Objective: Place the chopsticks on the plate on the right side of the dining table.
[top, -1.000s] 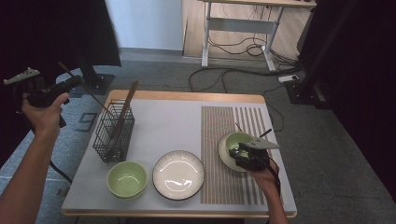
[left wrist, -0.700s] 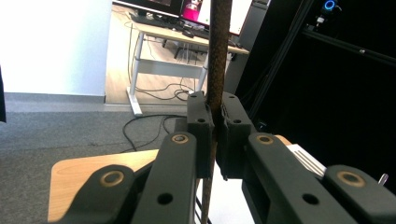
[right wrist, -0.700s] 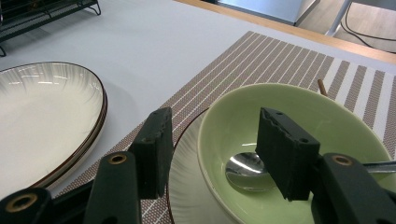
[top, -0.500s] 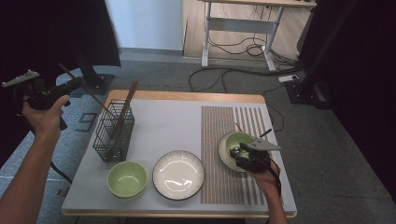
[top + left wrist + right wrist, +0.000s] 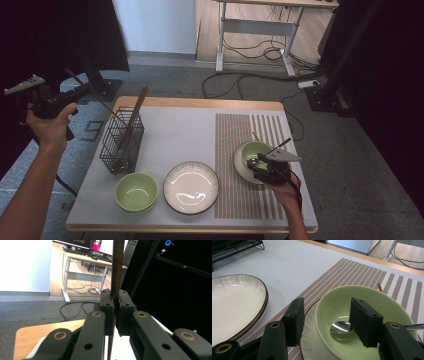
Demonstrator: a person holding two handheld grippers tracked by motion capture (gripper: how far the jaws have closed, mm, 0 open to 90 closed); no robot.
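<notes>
My left gripper [image 5: 82,91] is held up off the table's left side, and its jaws [image 5: 115,302] are shut on a thin brown chopstick [image 5: 117,265] that runs up between the pads. At the right, my right gripper [image 5: 254,164] sits low over a green bowl [image 5: 252,150] resting on a white plate [image 5: 239,165]. The right gripper [image 5: 325,315] is open: one jaw is outside the bowl's [image 5: 367,297] near rim and the other inside, neither pressing it. A metal spoon [image 5: 342,330] lies in the bowl.
A black wire basket [image 5: 120,142] holding another brown stick [image 5: 137,107] stands at the table's left. A second green bowl [image 5: 136,192] and a white ribbed plate [image 5: 191,187] sit near the front edge. A striped placemat [image 5: 235,130] lies under the right bowl. A stick tip [image 5: 380,287] pokes out behind that bowl.
</notes>
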